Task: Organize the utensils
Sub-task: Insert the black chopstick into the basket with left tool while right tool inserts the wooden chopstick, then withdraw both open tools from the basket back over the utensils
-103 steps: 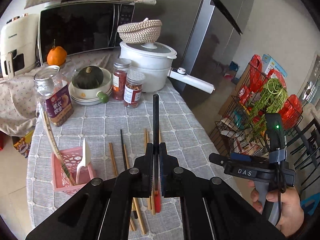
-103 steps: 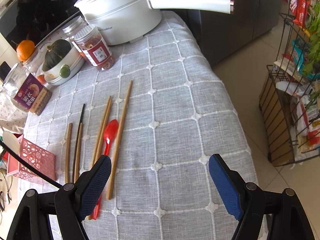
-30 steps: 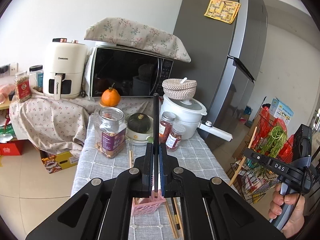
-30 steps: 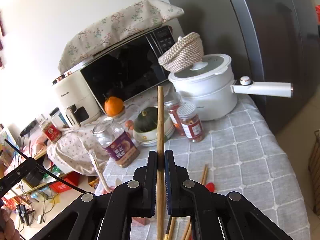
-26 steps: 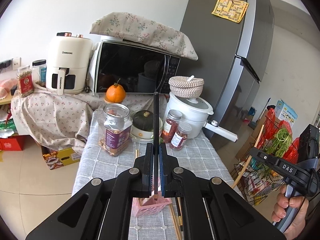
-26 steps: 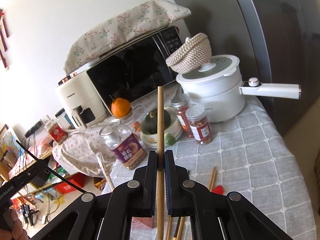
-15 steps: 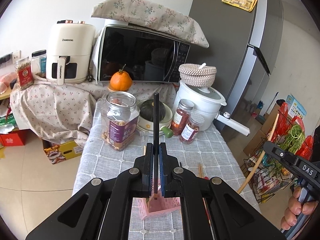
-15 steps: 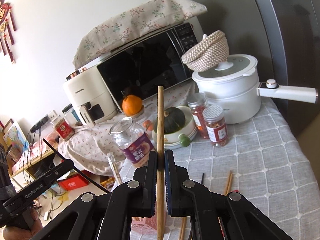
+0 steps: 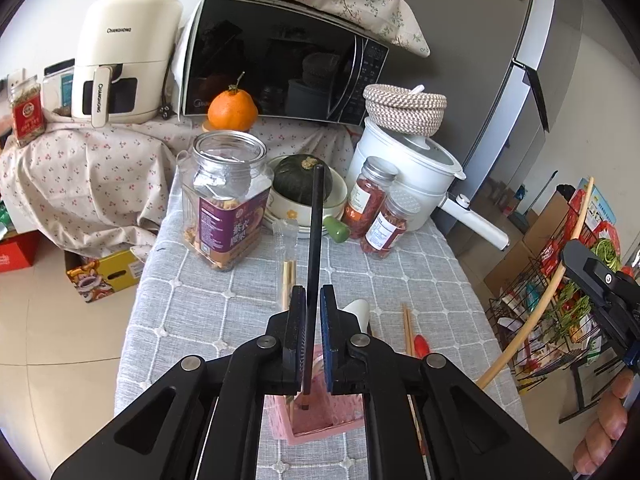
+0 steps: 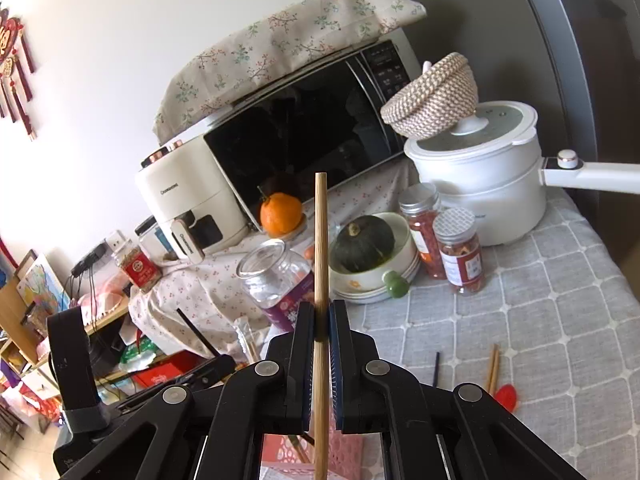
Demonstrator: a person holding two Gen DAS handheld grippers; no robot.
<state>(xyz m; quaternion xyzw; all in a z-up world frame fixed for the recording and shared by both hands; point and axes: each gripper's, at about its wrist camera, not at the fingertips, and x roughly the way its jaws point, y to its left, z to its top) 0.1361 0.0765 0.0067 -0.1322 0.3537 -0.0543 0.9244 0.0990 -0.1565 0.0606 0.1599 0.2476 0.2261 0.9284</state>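
**Two chopsticks up in the air, one per gripper, both over the pink holder**

The left gripper (image 9: 313, 304) has its jaws a little apart, with a thin black chopstick (image 9: 314, 236) standing between them. It's plain matte black, nearly upright with a slight lean, and its lower tip sits down inside the pink holder (image 9: 316, 420). It lies close against the left pad, but I honestly can't tell if it's pinched or just leaning there.

The right gripper (image 10: 321, 316) is clamped tight on a light bamboo chopstick (image 10: 321, 248). That one is straw coloured with a flat squared top, held vertical, and its bottom end hangs over the pink holder (image 10: 352, 456).

The holder is a small pink plastic basket with a lattice of cut-out holes in its walls, sitting on the near end of the grey checked tablecloth (image 9: 224, 292).

Count of what I can see, from the left camera:
- 1 red spoon (image 9: 421, 346) lying on the cloth, right of the holder
- 1 pair of wooden chopsticks (image 9: 407, 328) just beside the spoon
- 1 more wooden pair (image 9: 287, 286) further up the cloth
- 1 white spoon (image 9: 360, 310), partly hidden behind the gripper

From the right camera there's also 1 loose black chopstick (image 10: 436, 368) lying on the cloth near the wooden pair.
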